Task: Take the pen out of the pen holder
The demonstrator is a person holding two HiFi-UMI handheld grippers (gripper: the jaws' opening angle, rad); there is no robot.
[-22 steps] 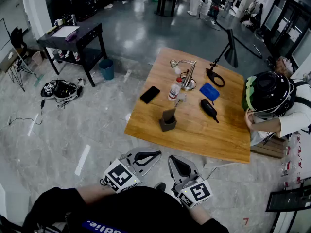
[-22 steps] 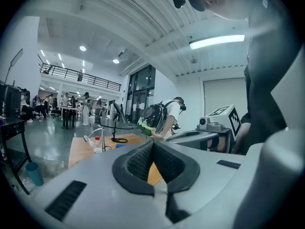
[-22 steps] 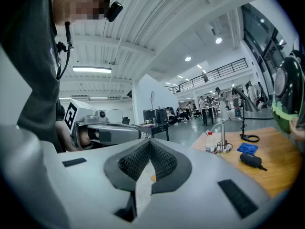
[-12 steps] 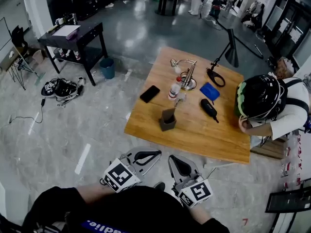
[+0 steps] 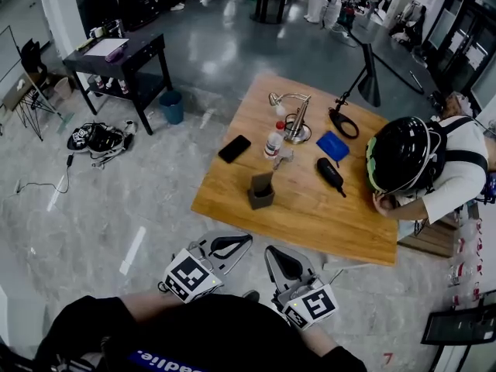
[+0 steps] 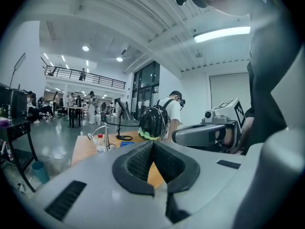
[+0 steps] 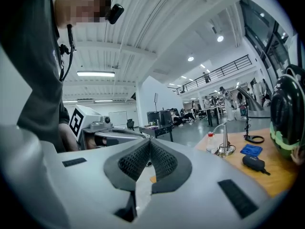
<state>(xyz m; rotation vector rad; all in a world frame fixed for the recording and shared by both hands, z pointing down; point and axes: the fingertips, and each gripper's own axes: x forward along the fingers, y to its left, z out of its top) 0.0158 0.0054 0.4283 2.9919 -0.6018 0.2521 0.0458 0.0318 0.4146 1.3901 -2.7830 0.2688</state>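
Observation:
A dark grey pen holder (image 5: 261,192) stands near the front edge of the wooden table (image 5: 310,215); it is too small for me to make out a pen in it. Both grippers hang low in front of my body, well short of the table. My left gripper (image 5: 245,242) is shut with nothing between its pads, as the left gripper view (image 6: 153,149) also shows. To its right, my right gripper (image 5: 273,253) is likewise shut and empty (image 7: 149,149). Each one points level toward the table.
On the table lie a black phone (image 5: 234,148), a water bottle (image 5: 272,140), a silver desk lamp (image 5: 293,119), a blue pad (image 5: 334,146) and a black case (image 5: 330,173). A person in a black helmet (image 5: 403,157) leans over its right edge. A black side table (image 5: 116,60) stands far left.
The person in the helmet has leaned farther in over the table's right edge. Both grippers have kept still and shut.

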